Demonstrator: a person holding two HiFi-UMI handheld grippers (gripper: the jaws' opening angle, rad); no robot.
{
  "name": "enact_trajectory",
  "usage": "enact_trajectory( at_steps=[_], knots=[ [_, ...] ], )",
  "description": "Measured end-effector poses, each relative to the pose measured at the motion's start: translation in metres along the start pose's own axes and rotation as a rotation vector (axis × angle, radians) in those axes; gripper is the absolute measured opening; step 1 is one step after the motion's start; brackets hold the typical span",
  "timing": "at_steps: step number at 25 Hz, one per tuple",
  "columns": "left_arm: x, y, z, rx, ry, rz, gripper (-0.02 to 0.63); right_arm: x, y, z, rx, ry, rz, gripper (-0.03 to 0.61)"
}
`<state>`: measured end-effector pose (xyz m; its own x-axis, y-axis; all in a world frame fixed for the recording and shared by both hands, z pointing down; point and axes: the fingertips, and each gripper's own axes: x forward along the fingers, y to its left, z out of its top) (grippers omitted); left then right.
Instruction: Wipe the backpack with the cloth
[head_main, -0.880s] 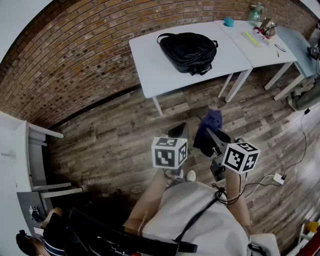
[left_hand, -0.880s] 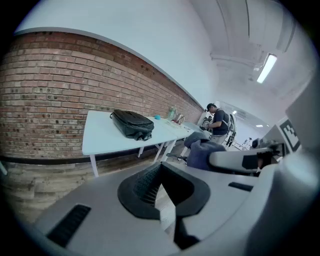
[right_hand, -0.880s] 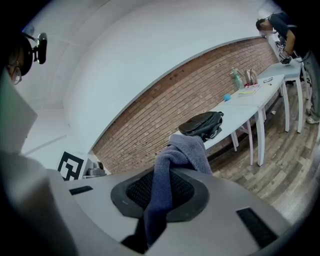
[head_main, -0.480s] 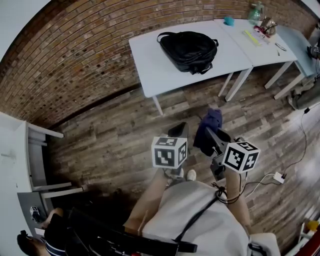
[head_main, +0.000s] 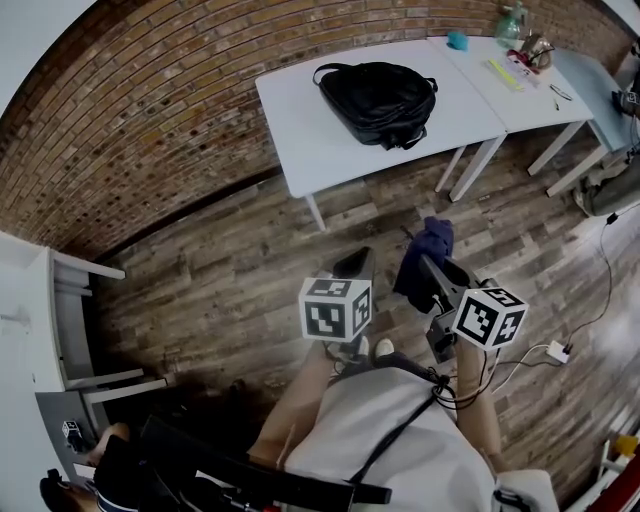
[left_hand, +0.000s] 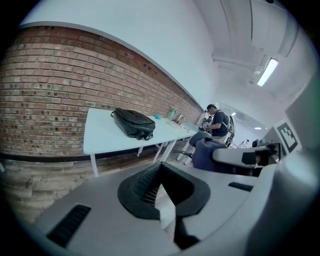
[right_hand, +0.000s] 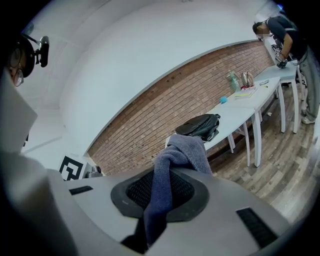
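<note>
While standing short of the far table (head_main: 300, 140) bearing the backpack (head_main: 378, 100): pinching the cloth (right_hand: 186, 150) with the right gripper (right_hand: 169, 156), holding the left gripper (left_hand: 159, 169) pressed together, empty.

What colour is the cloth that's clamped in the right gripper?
Dusky blue-purple, plain with no pattern; the cloth shows best in the right gripper view.

Looks steeply down from head height onto the wooden floor (head_main: 220, 280), bench (head_main: 300, 130) far off at upper centre. From the left gripper, faces that bench (left_hand: 100, 135) low, from well back, left of centre. From the right gripper, faces the same bench (right_hand: 236, 119) and backpack (right_hand: 197, 126), centre right; brick wall (right_hand: 165, 107) shared by all three.
</note>
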<state>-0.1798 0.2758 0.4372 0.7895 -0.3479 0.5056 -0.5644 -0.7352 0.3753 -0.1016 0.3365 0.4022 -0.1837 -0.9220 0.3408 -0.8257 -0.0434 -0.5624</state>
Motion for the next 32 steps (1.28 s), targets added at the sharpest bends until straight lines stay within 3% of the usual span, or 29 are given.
enact_trajectory(
  at_steps=[10, 21, 32],
  knots=[
    [0.026, 0.005, 0.0, -0.023, 0.019, -0.013, 0.004, 0.002, -0.033, 0.012, 0.004, -0.026, -0.058, 0.046],
    [0.1, -0.018, 0.056, -0.042, -0.021, 0.009, 0.003, 0.031, -0.09, 0.075, -0.011, 0.011, 0.01, 0.046],
    [0.144, -0.02, 0.069, -0.121, -0.024, 0.068, 0.003, 0.05, -0.132, 0.102, -0.024, 0.072, 0.06, 0.046]
  ],
)
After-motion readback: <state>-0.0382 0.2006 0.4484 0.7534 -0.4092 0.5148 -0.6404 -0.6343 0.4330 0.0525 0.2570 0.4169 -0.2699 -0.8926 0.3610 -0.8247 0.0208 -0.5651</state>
